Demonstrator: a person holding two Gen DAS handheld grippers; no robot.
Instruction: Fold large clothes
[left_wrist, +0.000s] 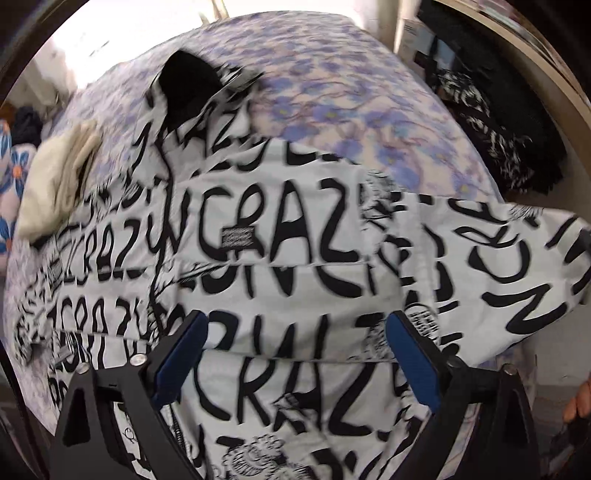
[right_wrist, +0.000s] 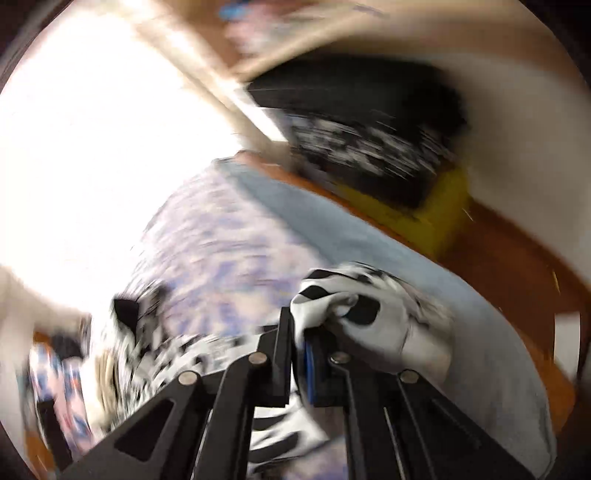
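- The jacket, white with black lettering, lies spread over the bed right ahead of and beneath the left gripper; flat on a wide soft surface is where a big garment can be folded section by section.
- A bunched edge of the jacket is clenched between the jaws of the right gripper, the cloth spilling out just past the tips (likely a sleeve or hem, though blur hides which); I judge the grip is there to carry that part over the body.
- The left gripper stands released, jaws wide apart over the jacket's middle with cloth below but nothing pinched, probably poised to take another edge.
- Off to the left gripper's far left, a cream cloth rests on the bed, touching the jacket's edge.
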